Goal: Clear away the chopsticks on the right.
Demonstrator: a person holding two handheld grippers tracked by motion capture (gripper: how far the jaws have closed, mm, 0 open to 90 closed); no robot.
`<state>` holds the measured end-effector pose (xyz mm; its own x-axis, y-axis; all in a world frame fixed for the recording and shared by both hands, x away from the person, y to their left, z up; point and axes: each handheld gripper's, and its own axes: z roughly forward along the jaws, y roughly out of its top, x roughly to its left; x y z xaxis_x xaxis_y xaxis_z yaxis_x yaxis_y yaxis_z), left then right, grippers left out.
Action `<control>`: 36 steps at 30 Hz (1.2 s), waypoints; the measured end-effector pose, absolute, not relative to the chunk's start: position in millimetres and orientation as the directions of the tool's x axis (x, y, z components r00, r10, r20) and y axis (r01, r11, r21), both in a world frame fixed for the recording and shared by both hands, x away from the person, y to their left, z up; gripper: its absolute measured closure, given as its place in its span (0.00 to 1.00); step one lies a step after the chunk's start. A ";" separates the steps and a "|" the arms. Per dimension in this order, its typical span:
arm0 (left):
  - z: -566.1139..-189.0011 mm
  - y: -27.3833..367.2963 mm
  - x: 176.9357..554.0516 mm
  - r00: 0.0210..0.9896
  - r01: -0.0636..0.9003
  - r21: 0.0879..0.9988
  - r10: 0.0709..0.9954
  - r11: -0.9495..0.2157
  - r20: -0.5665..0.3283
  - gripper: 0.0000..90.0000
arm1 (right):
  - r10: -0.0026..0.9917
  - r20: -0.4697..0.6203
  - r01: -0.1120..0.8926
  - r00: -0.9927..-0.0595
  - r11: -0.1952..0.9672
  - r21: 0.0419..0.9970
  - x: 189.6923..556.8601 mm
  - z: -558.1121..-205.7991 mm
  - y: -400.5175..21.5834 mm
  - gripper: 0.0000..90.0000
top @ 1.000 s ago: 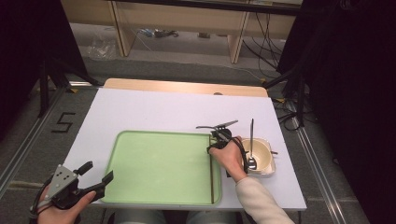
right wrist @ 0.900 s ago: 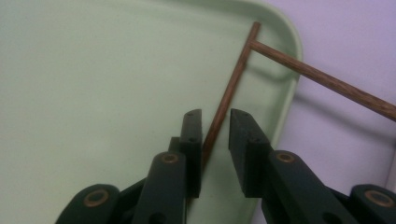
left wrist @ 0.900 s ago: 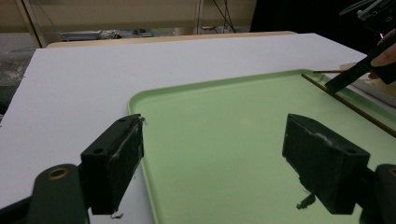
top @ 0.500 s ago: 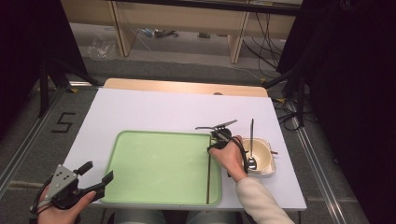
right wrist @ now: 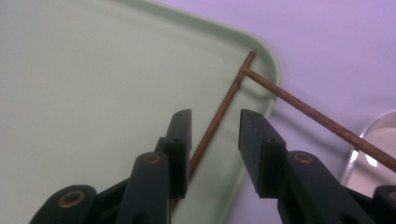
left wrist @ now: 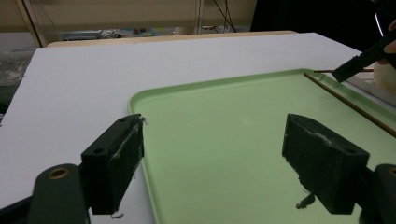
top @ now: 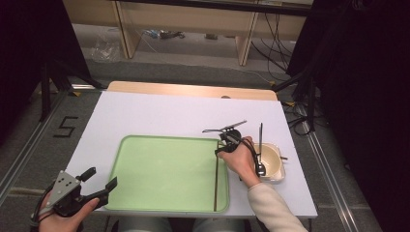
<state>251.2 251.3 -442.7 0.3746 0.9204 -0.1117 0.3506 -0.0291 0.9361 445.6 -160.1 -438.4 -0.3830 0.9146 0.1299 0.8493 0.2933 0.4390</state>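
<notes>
A thin brown chopstick [top: 215, 181] lies in the green tray [top: 164, 174] along its right edge. My right gripper [top: 223, 147] hovers over the stick's far end. Its jaws have just been opening, and the chopstick [right wrist: 229, 95] lies between them with neither pad pressing on it. The right gripper [right wrist: 215, 119] is open. A second chopstick [right wrist: 317, 114] runs from the tray's corner toward the bowl [right wrist: 378, 140]. My left gripper [top: 102, 177] is open and holds nothing, at the tray's near left corner. In its own view the left gripper [left wrist: 212, 135] frames bare tray [left wrist: 224, 107].
A cream bowl [top: 274, 162] with a dark spoon [top: 260, 152] in it stands just right of the tray, close to my right hand. The white tabletop [top: 159, 116] stretches beyond the tray to a wooden far edge. Cables and shelf legs lie on the floor behind.
The right gripper's jaws have spread apart above the chopstick, which now lies loose in the tray. Both hands have stayed almost where they were.
</notes>
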 end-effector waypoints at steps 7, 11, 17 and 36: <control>-442.9 251.4 251.3 0.374 0.352 0.935 0.921 -0.030 -0.112 0.23 | 0.885 0.092 0.817 -0.457 0.376 0.438 449.1 -429.7 -168.5 0.67; -442.9 251.7 251.4 0.373 0.351 0.936 0.921 -0.029 -0.111 0.23 | 0.863 0.076 0.802 -0.499 0.427 0.419 450.4 -424.1 -172.1 0.64; -443.0 251.5 251.4 0.374 0.352 0.935 0.921 -0.030 -0.112 0.23 | 0.832 0.052 0.764 -0.552 0.479 0.432 456.7 -415.0 -181.0 0.63; -443.5 251.2 251.9 0.377 0.349 0.937 0.919 -0.028 -0.113 0.23 | 0.806 0.009 0.744 -0.592 0.541 0.392 475.7 -388.2 -203.3 0.64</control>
